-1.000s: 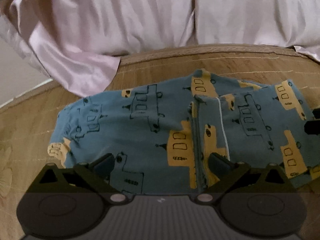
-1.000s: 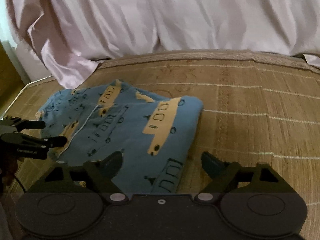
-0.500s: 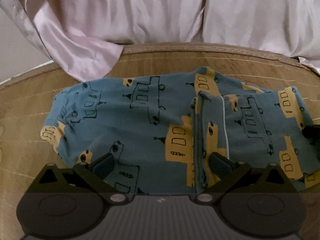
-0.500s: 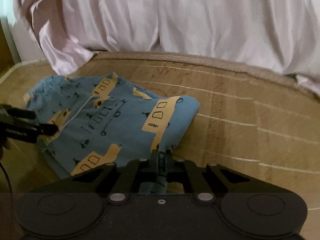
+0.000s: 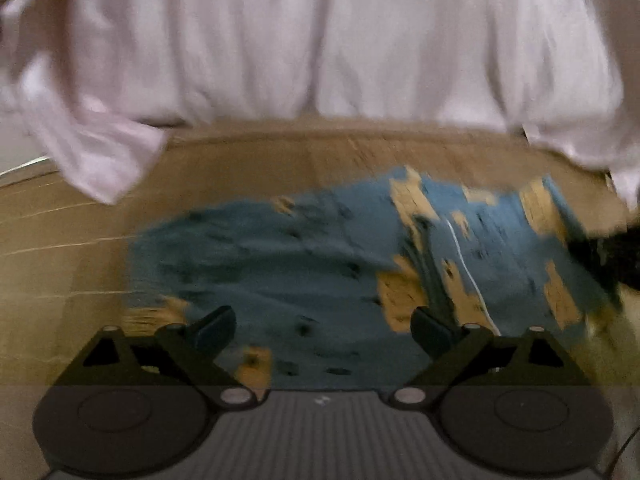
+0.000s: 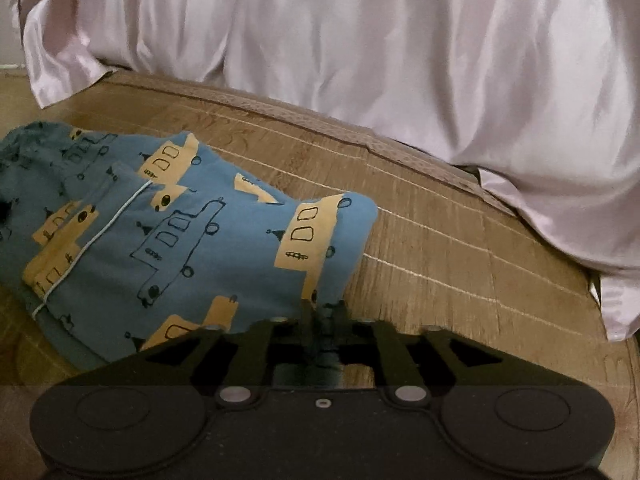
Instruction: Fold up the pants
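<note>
Blue pants point(image 5: 312, 264) printed with yellow and outlined vehicles lie folded on a bamboo mat point(image 5: 72, 256); the left wrist view is motion-blurred. My left gripper point(image 5: 322, 326) stands open just above their near edge, holding nothing. In the right wrist view the pants point(image 6: 172, 236) fill the left half, and my right gripper point(image 6: 323, 312) is shut on their near right corner, cloth pinched between the fingers. The right gripper shows as a dark blurred shape point(image 5: 604, 256) at the right edge of the left wrist view.
A pale pink satin sheet point(image 6: 360, 60) hangs in folds along the far side of the mat point(image 6: 460, 264) and drapes over its back edge. Bare mat stretches to the right of the pants. The mat's bound border point(image 6: 320, 120) runs along the back.
My right gripper went from open to shut on the pants' near right corner and has swung round. My left gripper has stayed open and is moving, blurring its view.
</note>
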Motion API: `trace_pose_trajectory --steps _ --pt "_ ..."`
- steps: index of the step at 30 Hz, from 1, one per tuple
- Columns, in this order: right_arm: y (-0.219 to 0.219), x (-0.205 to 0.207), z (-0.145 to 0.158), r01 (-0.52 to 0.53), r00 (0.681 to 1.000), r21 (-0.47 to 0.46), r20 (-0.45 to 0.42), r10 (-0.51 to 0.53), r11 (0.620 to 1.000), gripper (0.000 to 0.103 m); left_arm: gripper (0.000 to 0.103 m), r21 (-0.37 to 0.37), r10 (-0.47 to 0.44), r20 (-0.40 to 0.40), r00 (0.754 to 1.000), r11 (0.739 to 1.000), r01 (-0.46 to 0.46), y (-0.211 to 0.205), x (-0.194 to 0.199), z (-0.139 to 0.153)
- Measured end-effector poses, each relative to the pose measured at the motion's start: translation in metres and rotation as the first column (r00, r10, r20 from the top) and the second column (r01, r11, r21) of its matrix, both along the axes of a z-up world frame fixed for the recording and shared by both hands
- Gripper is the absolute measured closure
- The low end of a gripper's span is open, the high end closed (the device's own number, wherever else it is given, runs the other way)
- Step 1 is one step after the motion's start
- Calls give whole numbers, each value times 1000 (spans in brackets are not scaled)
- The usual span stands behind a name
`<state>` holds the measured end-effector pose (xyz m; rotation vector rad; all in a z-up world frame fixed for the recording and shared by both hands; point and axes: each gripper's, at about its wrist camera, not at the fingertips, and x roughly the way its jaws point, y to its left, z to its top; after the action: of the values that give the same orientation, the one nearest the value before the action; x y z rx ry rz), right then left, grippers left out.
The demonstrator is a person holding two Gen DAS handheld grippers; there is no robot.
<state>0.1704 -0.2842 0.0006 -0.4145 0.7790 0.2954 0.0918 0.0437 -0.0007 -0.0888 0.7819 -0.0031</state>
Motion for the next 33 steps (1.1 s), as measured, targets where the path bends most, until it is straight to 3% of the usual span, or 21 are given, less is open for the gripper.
trace_pose_trajectory --steps 3,5,7,9,11,12,16,17,18,23,26,28,30,33 --pt "13 -16 11 -10 997 4 71 10 1000 46 5 -65 154 22 988 986 -152 36 -14 8" --pt "31 -31 18 -72 990 -29 117 75 997 44 5 -97 313 -4 950 945 -312 64 -18 7" --pt "56 -45 19 -162 974 -62 147 170 985 44 16 -144 444 -69 893 882 -449 91 -17 0" --pt "80 -57 16 -254 953 -90 145 265 963 44 40 -205 479 -157 864 840 -503 109 -12 -11" --pt "102 -66 10 -320 930 -125 145 337 939 44 43 -275 469 -220 855 811 -516 118 -9 -21" --pt "111 -70 6 -348 919 -138 147 367 927 44 43 -294 473 -202 858 806 -514 119 -10 -21" --pt "129 -75 -2 -392 899 -174 136 416 903 45 47 -339 430 -181 884 817 -467 116 -2 -24" --pt "130 -75 -2 -392 900 -172 132 415 904 45 70 -341 418 -178 891 823 -454 114 -1 -25" --pt "131 -73 -2 -388 904 -162 124 409 907 45 82 -339 405 -174 897 831 -441 114 0 -22" --pt "130 -68 -9 -367 921 -128 86 379 921 45 86 -289 398 -100 912 865 -410 107 -2 -13" --pt "130 -71 -14 -371 919 -131 92 384 919 45 87 -176 352 18 936 923 -344 93 -1 -1" --pt "131 -71 -14 -374 917 -131 94 387 918 45 87 -31 294 50 954 956 -293 79 6 -1" --pt "129 -71 -14 -371 919 -122 93 383 921 45 87 72 274 -2 962 959 -274 71 16 -12" --pt "128 -70 -15 -364 924 -104 87 373 926 45 78 126 269 -32 963 957 -263 65 19 -22"
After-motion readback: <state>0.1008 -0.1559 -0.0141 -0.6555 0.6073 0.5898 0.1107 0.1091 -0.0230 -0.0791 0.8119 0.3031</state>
